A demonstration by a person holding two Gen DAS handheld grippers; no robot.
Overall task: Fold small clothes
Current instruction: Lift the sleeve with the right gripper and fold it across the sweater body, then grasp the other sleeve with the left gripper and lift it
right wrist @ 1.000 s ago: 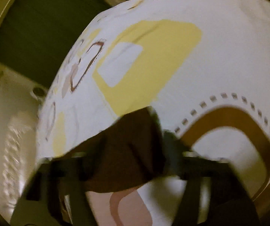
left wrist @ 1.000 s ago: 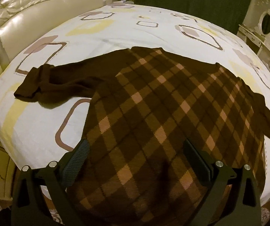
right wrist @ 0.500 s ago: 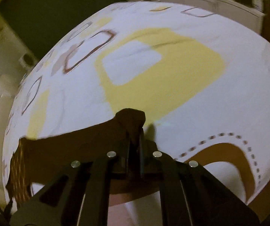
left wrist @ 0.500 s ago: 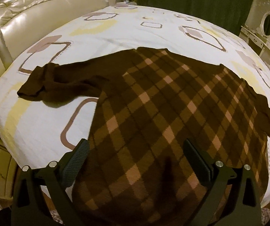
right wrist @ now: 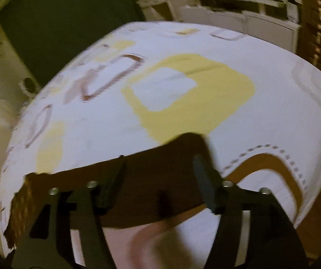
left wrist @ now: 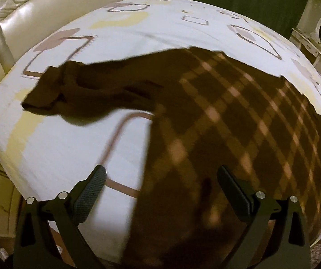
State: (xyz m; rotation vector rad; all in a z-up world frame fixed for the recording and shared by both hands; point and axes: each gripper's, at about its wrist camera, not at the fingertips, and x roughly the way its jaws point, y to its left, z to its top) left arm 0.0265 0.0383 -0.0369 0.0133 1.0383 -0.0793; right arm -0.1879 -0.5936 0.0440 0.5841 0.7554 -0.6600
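Sweater [left wrist: 238,121] — brown, checked, no readable label — lies spread on bedsheet [left wrist: 124,33].

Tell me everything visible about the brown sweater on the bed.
The brown sweater lies spread flat on the patterned bedsheet. Its body looks knitted, dark brown with a lighter tan diamond check; both sleeves are plain dark brown. One sleeve stretches out rumpled, its cuff bunched. The other sleeve lies straight between the opening jaws of the right gripper, whose pads do not press it. The open left gripper hovers over the hem.
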